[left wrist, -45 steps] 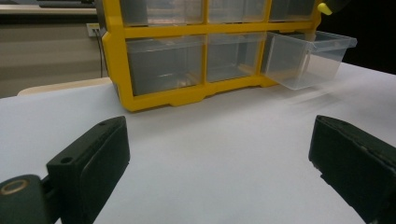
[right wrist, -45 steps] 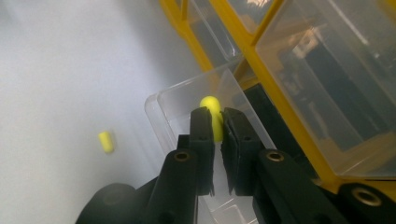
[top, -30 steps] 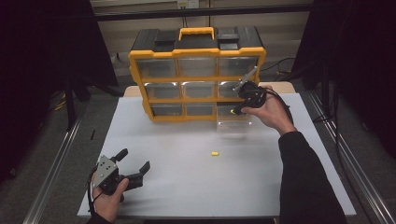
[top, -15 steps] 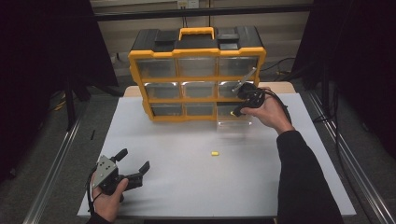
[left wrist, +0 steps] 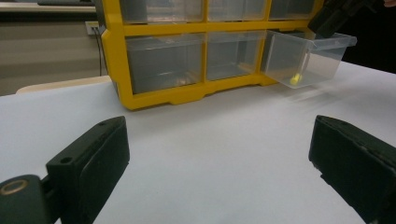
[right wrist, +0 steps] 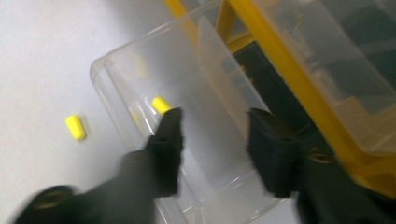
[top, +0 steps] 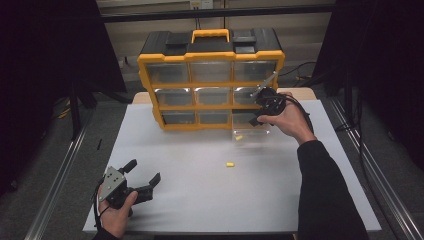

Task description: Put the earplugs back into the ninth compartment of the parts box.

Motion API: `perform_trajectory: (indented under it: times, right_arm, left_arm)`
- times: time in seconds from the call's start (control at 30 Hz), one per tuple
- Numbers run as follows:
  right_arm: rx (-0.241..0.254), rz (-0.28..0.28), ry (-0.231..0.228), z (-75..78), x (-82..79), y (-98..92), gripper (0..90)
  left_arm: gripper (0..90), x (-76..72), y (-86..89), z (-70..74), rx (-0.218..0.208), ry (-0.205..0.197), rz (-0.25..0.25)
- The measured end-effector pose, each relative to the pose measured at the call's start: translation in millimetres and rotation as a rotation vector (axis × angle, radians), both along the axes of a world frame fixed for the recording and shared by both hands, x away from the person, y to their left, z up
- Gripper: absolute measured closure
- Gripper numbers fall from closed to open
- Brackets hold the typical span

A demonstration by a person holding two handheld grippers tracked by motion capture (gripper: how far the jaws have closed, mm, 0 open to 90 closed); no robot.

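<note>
- Nearest, bottom left of high view: left hand-held gripper (top: 142,181) low over white surface (top: 200,200), jaws spread wide, nothing between them, well apart from everything else.
- Mid surface: one small yellow piece (top: 230,164) lying loose, alone, between left hand-held gripper and cabinet. Probably foam earplug or similar, can't confirm. Judged very light, soft, prone to roll or squash; best pinched gently across its short body, from above.
- Further: clear plastic drawer (top: 251,131) pulled out from bottom-right slot of cabinet, a second yellow piece (top: 239,137) inside near front wall. Drawer judged thin, stiff, slick, light; front lip or side wall the likely grip spot.
- Right hand-held gripper (top: 260,114) above open drawer, jaws parted at moderate width, empty in right gripper view; one jaw over drawer's inside, contact with wall not clear because of blur.
- Farthest: yellow and black organiser cabinet (top: 210,55) at rear edge of surface, nine clear drawers, handle on top, other drawers shut. Contents of those too hazy to call.
</note>
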State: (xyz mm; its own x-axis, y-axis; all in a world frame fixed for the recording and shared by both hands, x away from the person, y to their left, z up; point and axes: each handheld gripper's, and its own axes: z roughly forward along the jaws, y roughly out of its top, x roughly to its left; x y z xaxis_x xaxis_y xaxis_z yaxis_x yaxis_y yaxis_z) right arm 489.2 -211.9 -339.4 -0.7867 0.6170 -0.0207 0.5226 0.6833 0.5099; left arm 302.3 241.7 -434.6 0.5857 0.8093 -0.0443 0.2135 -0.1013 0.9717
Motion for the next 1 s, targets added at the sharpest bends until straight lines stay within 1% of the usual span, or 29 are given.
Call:
perform_trajectory:
  times: [0.03,0.07,0.1,0.13,0.17,0.27,0.3,0.33,0.37,0.4,0.43,0.5,0.53,0.57,0.6,0.7,0.73,0.8,0.83,0.9,1.0]
  right_arm:
    - [0.01,-0.004,0.001,0.8,-0.1,0.0,41.9]
    - [0.008,-0.009,-0.004,1.6,-0.4,-0.2,38.3]
    - [0.013,-0.015,-0.006,2.1,-0.7,-0.7,33.2]
    - [0.017,-0.007,-0.021,1.9,-0.2,-1.8,26.8]
    - [0.017,-0.007,-0.021,1.9,-0.2,-1.8,26.8]
    - [0.019,-0.02,-0.022,1.6,-1.9,-3.0,17.5]
    - [0.017,-0.028,-0.031,1.3,-2.3,-3.3,14.8]
    - [0.023,-0.025,-0.052,0.7,-2.1,-4.2,12.9]
    - [0.028,-0.024,-0.056,0.3,-2.1,-4.9,11.1]
    - [0.027,-0.041,-0.045,-0.2,-3.6,-5.4,9.4]
    - [0.028,-0.034,-0.059,-1.1,-3.3,-6.3,7.8]
    - [0.037,-0.038,-0.062,-1.6,-4.3,-7.8,6.1]
    - [0.042,-0.038,-0.07,-1.7,-5.0,-8.8,5.3]
    - [0.048,-0.041,-0.068,-1.7,-5.8,-9.2,5.4]
    - [0.051,-0.037,-0.077,-1.2,-6.9,-9.8,5.2]
    - [0.054,-0.031,-0.091,1.0,-10.6,-10.2,4.6]
    - [0.052,-0.038,-0.092,1.7,-11.7,-9.8,4.6]
    - [0.055,-0.041,-0.109,3.7,-14.6,-9.8,4.3]
    - [0.059,-0.041,-0.111,4.1,-16.0,-10.1,3.9]
    - [0.065,-0.047,-0.116,3.2,-19.1,-10.7,4.2]
    - [0.075,-0.044,-0.119,1.5,-23.9,-12.2,4.4]
  left_arm:
    - [5.1,-0.1,-0.3,0.0,-0.001,0.0,0.0]
    - [5.1,-0.1,-0.2,0.1,0.001,-0.001,-0.001]
    - [5.1,-0.1,0.0,0.1,0.001,-0.001,0.0]
    - [5.1,-0.1,0.1,0.1,0.0,-0.001,0.0]
    - [5.1,0.0,0.1,0.0,-0.001,-0.001,0.002]
    - [5.1,0.0,-0.1,0.0,0.002,-0.002,0.002]
    - [5.1,-0.1,-0.2,0.1,0.002,-0.003,0.003]
    - [5.1,-0.1,-0.3,0.1,0.003,-0.003,0.002]
    - [5.1,-0.1,-0.9,-0.1,-0.005,-0.003,0.005]
    - [5.1,-0.1,-0.8,-0.2,-0.005,-0.002,0.005]
    - [5.1,0.0,-1.0,-0.2,-0.006,-0.002,0.006]
    - [5.1,0.0,-1.0,-0.3,-0.006,-0.002,0.006]
    - [5.1,0.0,-0.6,-0.2,0.001,-0.001,0.004]
    - [5.1,0.0,-1.0,-0.3,-0.006,-0.002,0.007]
    - [5.1,-0.1,-0.8,-0.2,-0.003,-0.002,0.006]
    - [5.1,-0.1,-1.1,-0.1,-0.006,-0.002,0.007]
    - [5.1,-0.2,-1.2,-0.1,-0.006,-0.002,0.006]
    - [5.1,-0.3,-1.1,-0.1,-0.002,-0.003,0.004]
    - [5.1,-0.3,-0.8,0.0,0.004,-0.003,0.003]
    - [5.1,-0.2,-1.2,-0.1,-0.004,-0.002,0.005]
    - [5.1,-0.1,-1.1,-0.2,-0.004,-0.002,0.005]
